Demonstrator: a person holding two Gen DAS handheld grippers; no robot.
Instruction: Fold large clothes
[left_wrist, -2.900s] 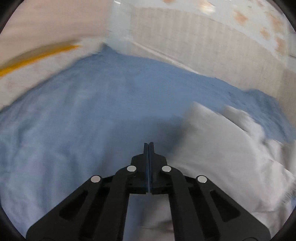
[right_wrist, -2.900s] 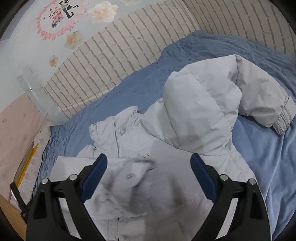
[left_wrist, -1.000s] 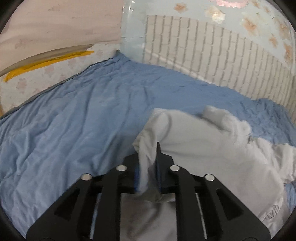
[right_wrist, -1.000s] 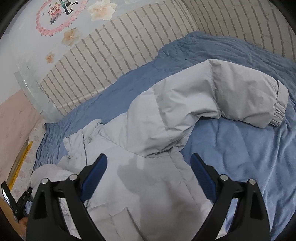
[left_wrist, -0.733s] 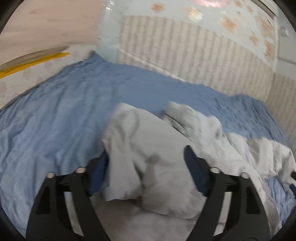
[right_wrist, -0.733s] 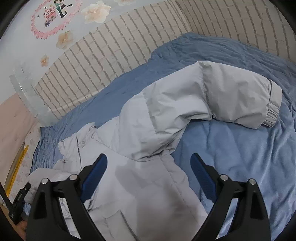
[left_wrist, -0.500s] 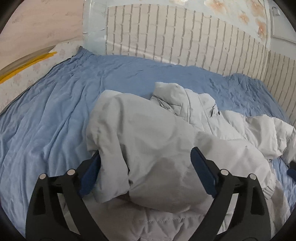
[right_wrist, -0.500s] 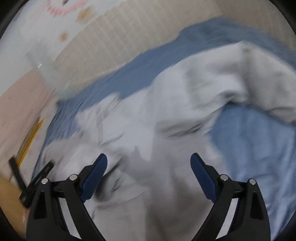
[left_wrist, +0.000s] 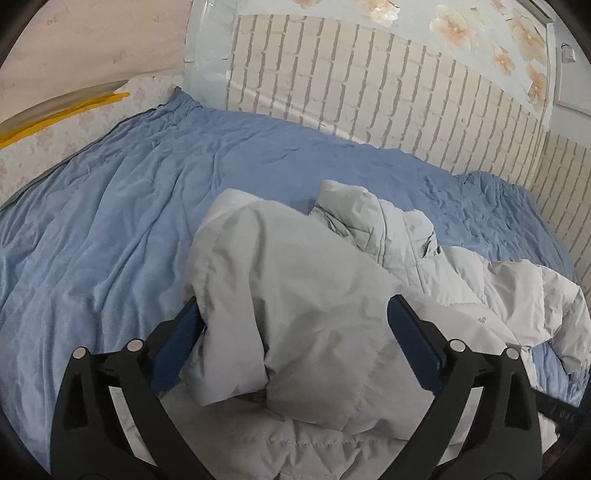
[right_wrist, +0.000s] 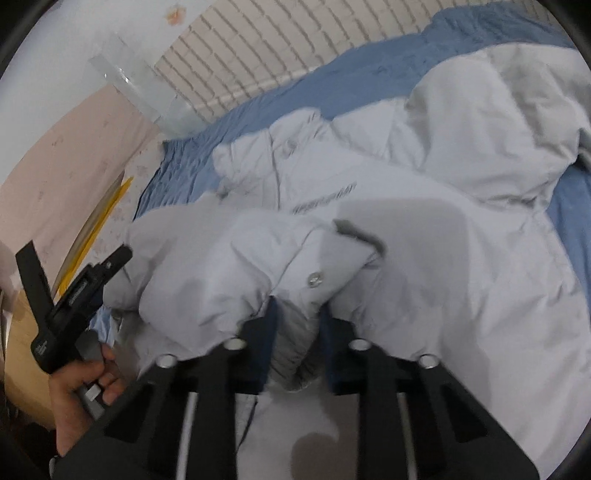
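A light grey padded jacket (left_wrist: 314, 295) lies crumpled on a blue bedsheet (left_wrist: 110, 206). Its left sleeve is folded in over the body. My left gripper (left_wrist: 293, 325) is open and holds nothing, with the folded sleeve lying between its fingers. In the right wrist view the jacket (right_wrist: 461, 240) fills the frame, collar and snap button toward the wall. My right gripper (right_wrist: 295, 319) is shut on a fold of the jacket's front edge just below the snap button (right_wrist: 314, 279). The left gripper's handle (right_wrist: 74, 291) shows at the far left, in a hand.
A white brick-pattern wall (left_wrist: 369, 85) runs behind the bed. A pink wall and a yellow strip (left_wrist: 55, 110) lie along the bed's left side. A wooden surface (right_wrist: 22, 354) shows below the hand.
My left gripper let go of the sleeve and opened after laying it over the jacket. My right gripper swung down to the jacket's front and closed on a fold.
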